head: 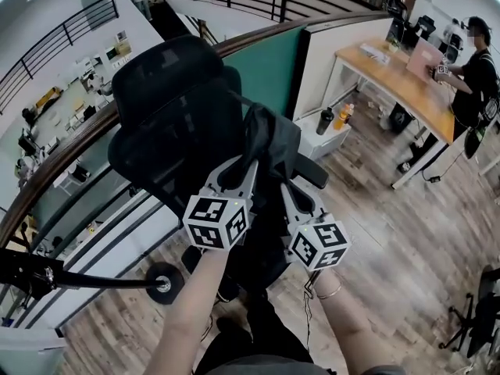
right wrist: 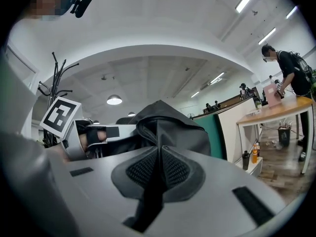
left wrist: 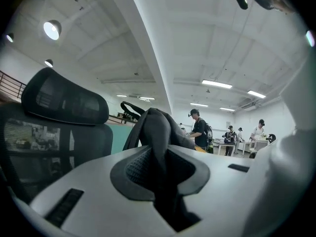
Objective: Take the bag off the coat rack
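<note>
A black bag (head: 271,137) hangs between my two grippers, in front of a black mesh office chair (head: 168,116). My left gripper (head: 251,165) is shut on a fold of the bag's dark fabric (left wrist: 157,127), which bunches up between its jaws. My right gripper (head: 283,184) is shut on the bag (right wrist: 173,130) close beside it, with the cloth pinched flat between its pads. A black coat rack (right wrist: 55,78) with bare hooks stands behind the left gripper's marker cube (right wrist: 58,114) in the right gripper view. Both grippers point level.
The chair's headrest (left wrist: 64,100) rises at the left. A green partition (head: 269,69) stands behind the chair. A wooden desk (head: 402,84) with a person (head: 475,69) at it stands at the right, bottles (head: 344,116) near its end. Another chair base (head: 476,319) lies bottom right.
</note>
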{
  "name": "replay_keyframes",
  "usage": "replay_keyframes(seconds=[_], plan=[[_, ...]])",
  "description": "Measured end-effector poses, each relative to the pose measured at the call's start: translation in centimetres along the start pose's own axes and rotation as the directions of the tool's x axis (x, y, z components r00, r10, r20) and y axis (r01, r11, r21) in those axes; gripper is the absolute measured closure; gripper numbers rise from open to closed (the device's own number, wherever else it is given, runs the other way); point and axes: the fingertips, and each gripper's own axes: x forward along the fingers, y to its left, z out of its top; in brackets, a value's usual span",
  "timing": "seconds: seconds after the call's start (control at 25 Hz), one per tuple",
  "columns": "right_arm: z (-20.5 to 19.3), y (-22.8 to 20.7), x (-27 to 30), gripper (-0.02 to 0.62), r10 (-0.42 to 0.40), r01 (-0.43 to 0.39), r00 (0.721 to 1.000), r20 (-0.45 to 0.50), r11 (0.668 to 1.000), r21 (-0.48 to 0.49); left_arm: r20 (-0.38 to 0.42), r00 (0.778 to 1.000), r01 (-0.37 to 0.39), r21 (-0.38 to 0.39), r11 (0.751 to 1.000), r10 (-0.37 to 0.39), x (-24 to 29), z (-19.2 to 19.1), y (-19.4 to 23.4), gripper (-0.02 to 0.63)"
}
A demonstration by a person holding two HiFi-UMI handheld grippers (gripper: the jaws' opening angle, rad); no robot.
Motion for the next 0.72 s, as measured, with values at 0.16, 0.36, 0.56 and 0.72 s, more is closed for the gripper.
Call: replay_keyframes(seconds=[0.16,0.36,0.56,0.72], plan=[[-2.6,-2.6,2.2,0.568,-0.013,0.014,0.999,-0.045,1.000,0.028,-0.036,0.999,0.006,-0.020,1.000,-0.007,2.8,-2.9,1.6,0.528],[-5.8,-4.6,4.7,0.568,-0.021,0.028,0.995,-0.097,0.997,0.069,-0.076,0.997,-0.005,-0.033,0.999,0.002,5.1,-6.1,3.7,0.528],[-8.1,-5.6,7.0,0.568,-0.026,0.038,0.992,-0.127,0.994,0.098,-0.116,0.993,-0.011,-0.040,0.999,0.006,6.5,-8.2,6.0,0.528],[-9.7,-5.8,8.9,0.569,-0.022,0.042,0.988,-0.151,0.991,0.124,-0.138,0.990,-0.029,-0.041,0.999,0.023,7.1,-9.5,8.1,0.528]])
